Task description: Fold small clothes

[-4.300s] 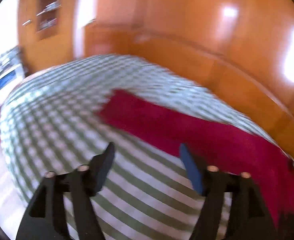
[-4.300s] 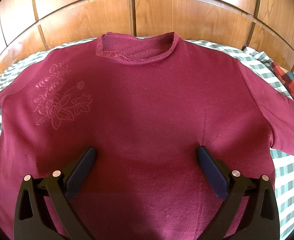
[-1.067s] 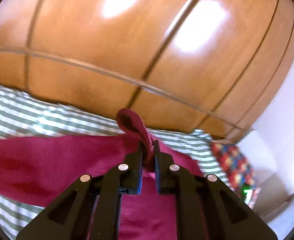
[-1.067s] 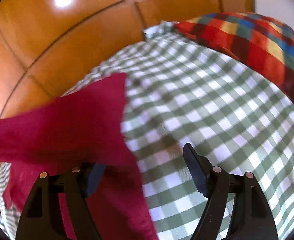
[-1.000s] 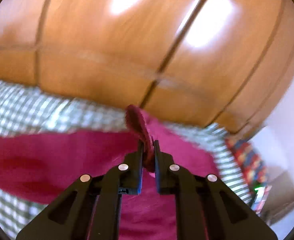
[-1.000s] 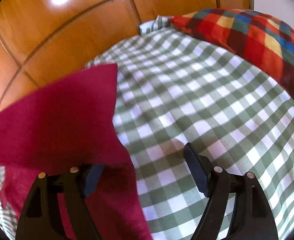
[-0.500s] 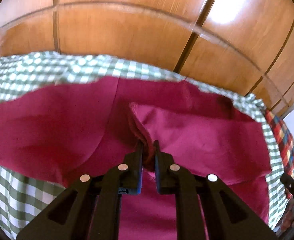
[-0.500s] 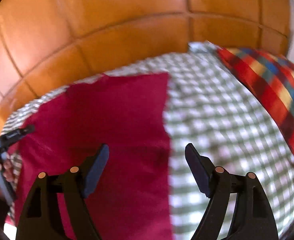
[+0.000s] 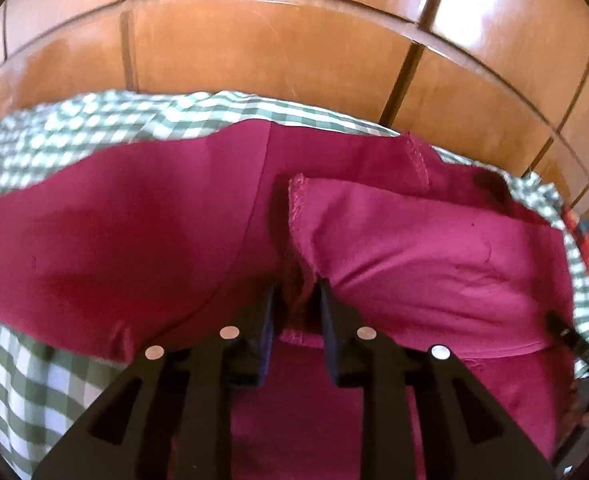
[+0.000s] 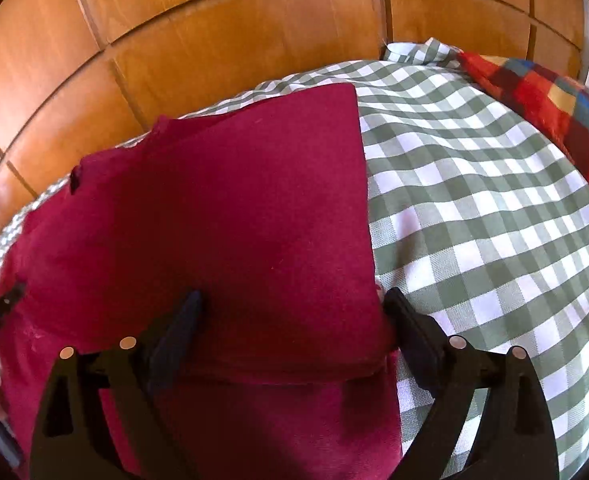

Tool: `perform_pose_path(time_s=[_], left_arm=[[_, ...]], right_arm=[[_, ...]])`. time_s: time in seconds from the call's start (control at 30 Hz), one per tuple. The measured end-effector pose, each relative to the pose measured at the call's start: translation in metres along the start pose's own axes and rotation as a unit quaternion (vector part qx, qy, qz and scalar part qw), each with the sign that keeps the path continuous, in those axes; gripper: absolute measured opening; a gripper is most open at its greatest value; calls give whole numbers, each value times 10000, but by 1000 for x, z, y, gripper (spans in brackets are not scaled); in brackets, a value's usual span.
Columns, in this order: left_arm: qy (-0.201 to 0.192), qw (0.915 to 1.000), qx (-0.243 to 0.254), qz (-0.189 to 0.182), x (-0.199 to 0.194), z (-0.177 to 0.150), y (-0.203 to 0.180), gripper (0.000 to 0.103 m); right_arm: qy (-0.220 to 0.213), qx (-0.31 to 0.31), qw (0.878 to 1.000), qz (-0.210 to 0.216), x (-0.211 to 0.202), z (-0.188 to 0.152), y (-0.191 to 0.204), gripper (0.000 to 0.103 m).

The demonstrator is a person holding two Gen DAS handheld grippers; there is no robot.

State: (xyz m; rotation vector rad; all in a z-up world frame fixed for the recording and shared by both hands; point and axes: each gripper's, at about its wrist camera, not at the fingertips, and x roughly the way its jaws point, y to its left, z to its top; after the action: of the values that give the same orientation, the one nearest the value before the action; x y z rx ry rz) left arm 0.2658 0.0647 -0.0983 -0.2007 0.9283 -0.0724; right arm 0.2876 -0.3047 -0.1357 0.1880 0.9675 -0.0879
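Wooden panelling behind a bed, left hand-held gripper clenched on a sleeve cuff of the maroon sweater, right hand-held gripper spread wide over its folded edge, garment flat on green checked bedsheet, plaid pillow beyond.

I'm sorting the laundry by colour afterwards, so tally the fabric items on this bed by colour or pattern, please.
Maroon: 1, the sweater, pinched by the left gripper
Green-and-white check: 1, the bedsheet
Red multicolour check: 1, the pillow
Total: 3
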Motion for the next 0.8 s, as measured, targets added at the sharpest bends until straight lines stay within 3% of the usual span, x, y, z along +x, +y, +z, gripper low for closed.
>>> perform_pose_path(time_s=[0.03, 0.13, 0.23, 0.3, 0.33, 0.43, 0.5, 0.57, 0.63, 0.67, 0.7, 0.77, 0.8], left_arm=[[36, 9998, -153, -117, -6, -1, 5, 25], [31, 9982, -527, -299, -22, -7, 21, 52], [-105, 9947, -945, -395, -49, -20, 47, 52], [-281, 9907, -1309, -263, -72, -29, 76, 63], [-454, 9868, -1545, -148, -85, -35, 96, 68], [-630, 9731, -2215, -40, -107, -48, 152, 70], [-694, 9575, -2779, 334, -120, -60, 203, 73], [-768, 9397, -3301, 453, -129, -69, 245, 73], [-859, 9172, -3845, 586, -137, -77, 288, 71], [-932, 9016, -4185, 566, -141, -80, 311, 71], [-1016, 8929, -4362, 448, -142, -82, 323, 71], [-1092, 8769, -4659, 454, -143, -81, 348, 55], [-1110, 8736, -4712, 505, -142, -79, 359, 53]], right_arm=[[-2, -28, 10000, -33, -1, 0, 2, 92], [-30, -24, 10000, -47, 1, 2, 1, 92], [-39, -51, 9999, -117, 1, 2, 4, 94], [-42, -55, 9999, -136, 0, 1, 3, 94], [-44, -59, 9999, -143, 0, 1, 3, 95], [-54, -78, 9997, -239, -1, 1, 5, 97], [-53, -81, 9996, -266, -1, 1, 4, 98], [-62, -93, 9995, -311, -2, 0, 5, 99], [-68, -105, 9994, -336, -2, 0, 5, 99], [-69, -114, 9993, -353, -2, 0, 6, 99], [-72, -123, 9992, -365, -2, 0, 6, 99], [-76, -144, 9991, -398, -3, -1, 7, 99], [-76, -157, 9990, -418, -3, -1, 8, 99]])
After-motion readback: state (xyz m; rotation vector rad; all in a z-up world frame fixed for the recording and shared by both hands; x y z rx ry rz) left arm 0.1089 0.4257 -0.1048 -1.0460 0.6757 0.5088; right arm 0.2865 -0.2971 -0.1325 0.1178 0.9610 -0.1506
